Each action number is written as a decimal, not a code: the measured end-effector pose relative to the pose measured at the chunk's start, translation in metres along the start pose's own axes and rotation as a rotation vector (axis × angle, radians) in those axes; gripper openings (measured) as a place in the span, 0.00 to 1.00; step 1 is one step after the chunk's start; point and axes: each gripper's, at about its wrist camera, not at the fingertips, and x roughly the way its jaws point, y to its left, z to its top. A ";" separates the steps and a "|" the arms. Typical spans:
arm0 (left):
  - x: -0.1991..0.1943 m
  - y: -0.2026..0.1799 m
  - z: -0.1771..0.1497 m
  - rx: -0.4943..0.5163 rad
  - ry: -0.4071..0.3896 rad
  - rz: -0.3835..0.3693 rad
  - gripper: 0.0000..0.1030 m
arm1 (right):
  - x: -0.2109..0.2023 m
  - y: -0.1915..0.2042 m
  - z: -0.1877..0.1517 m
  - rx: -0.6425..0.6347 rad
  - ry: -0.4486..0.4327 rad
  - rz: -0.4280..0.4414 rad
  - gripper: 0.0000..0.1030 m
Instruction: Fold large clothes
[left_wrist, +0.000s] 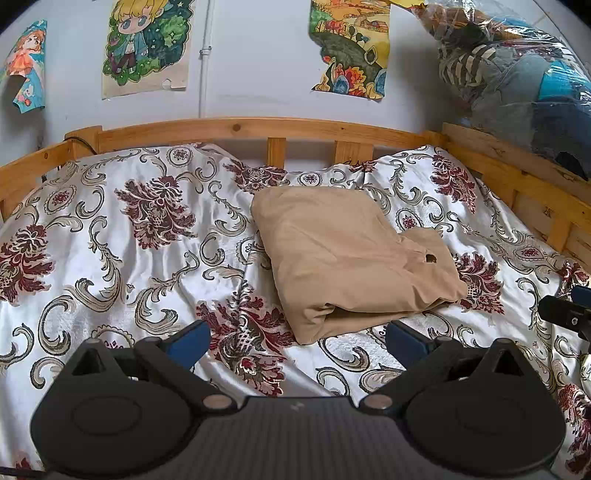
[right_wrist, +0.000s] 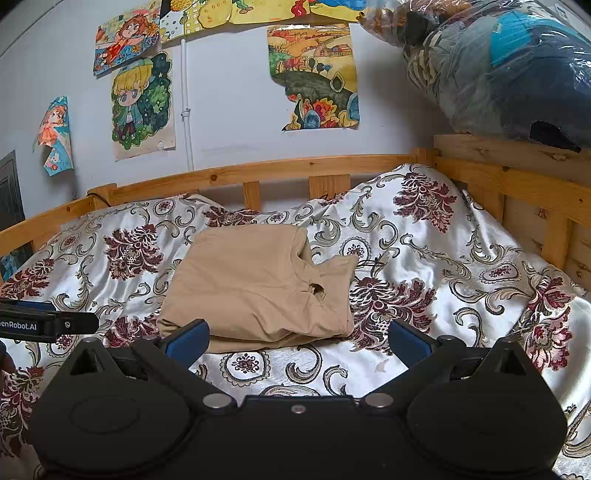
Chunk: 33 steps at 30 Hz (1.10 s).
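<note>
A tan garment (left_wrist: 343, 254) lies folded into a compact stack on the floral bedspread (left_wrist: 122, 258); it also shows in the right wrist view (right_wrist: 255, 284). My left gripper (left_wrist: 297, 341) is open and empty, just in front of the garment's near edge, not touching it. My right gripper (right_wrist: 297, 339) is open and empty, its left finger (right_wrist: 186, 339) right at the garment's near left corner. The right gripper shows at the right edge of the left wrist view (left_wrist: 567, 312); the left gripper shows at the left edge of the right wrist view (right_wrist: 48, 323).
A wooden bed rail (left_wrist: 236, 131) runs along the back and right side (right_wrist: 517, 184). A clear plastic bag of clothes (right_wrist: 498, 66) rests on the right rail. Paper drawings (right_wrist: 314, 77) hang on the wall behind.
</note>
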 end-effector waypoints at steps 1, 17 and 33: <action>0.000 0.000 0.000 0.000 0.000 0.000 0.99 | 0.000 0.000 0.000 0.000 0.000 0.000 0.99; 0.000 0.000 0.000 0.000 0.003 0.001 0.99 | 0.000 -0.001 0.000 0.002 0.001 -0.001 0.99; 0.003 0.002 -0.003 0.003 0.030 0.036 0.99 | 0.000 -0.002 0.000 0.003 0.002 0.000 0.99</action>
